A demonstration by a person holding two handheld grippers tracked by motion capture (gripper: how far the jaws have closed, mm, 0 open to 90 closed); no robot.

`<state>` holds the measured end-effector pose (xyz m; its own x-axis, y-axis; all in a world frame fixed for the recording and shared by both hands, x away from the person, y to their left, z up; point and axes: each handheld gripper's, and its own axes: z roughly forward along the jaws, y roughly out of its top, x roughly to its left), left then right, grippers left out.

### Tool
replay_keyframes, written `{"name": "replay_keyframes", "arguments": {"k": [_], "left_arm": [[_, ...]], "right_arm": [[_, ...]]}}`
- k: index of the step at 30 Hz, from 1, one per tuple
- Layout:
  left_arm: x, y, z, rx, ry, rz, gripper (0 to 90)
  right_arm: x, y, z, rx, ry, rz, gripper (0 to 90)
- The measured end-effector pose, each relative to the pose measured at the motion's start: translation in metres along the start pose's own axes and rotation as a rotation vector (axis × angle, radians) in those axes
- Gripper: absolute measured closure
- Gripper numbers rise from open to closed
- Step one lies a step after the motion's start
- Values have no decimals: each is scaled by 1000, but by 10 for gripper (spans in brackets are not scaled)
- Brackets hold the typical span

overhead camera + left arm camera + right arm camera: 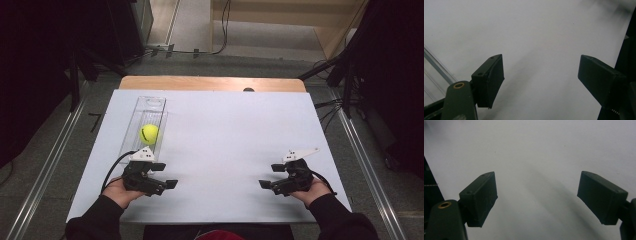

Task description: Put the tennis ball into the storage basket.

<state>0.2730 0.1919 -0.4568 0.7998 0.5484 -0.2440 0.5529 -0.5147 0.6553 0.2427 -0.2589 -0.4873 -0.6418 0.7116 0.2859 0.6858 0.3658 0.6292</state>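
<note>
On the table: a flat white board [225, 150] with a matte, even surface lies over a wooden top [210, 83], whose pale brown edge shows along the far side.
Ball: one round, fuzzy yellow-green tennis ball [149, 134] with a dark curved seam, sitting inside the tray, toward its near end.
Tray: one long, narrow tray [150, 107] of clear plastic with thin upright walls, lying lengthwise on the left part of the board; its near end is partly covered by the left gripper's plate.
Left gripper: hard black plastic with blocky, flat-faced jaws and a pale three-cornered plate, the left gripper [167, 175] rests on the board just in front of the tray, apart from the ball; its jaws stand spread with bare board between them.
Right gripper: same build, the right gripper [270, 176] rests on the right part of the board, well apart from the ball; jaws spread, bare board between them.
Count: one ball, one tray, two grippers, two hands in dark sleeves.
Hard to make out: in the left gripper view the tray [436, 67] shows as a blurred clear edge at the left border; the room's sides are too dark to read; a small dark thing [248, 89] on the far table edge cannot be identified.
</note>
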Motion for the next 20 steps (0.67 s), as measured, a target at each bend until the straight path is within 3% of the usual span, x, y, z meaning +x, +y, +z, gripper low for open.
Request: {"name": "replay_keyframes", "arguments": {"k": [20], "left_arm": [[-1, -2, 1, 19, 2, 5, 216]], "right_arm": [[0, 0, 0, 2, 0, 0, 141]]}}
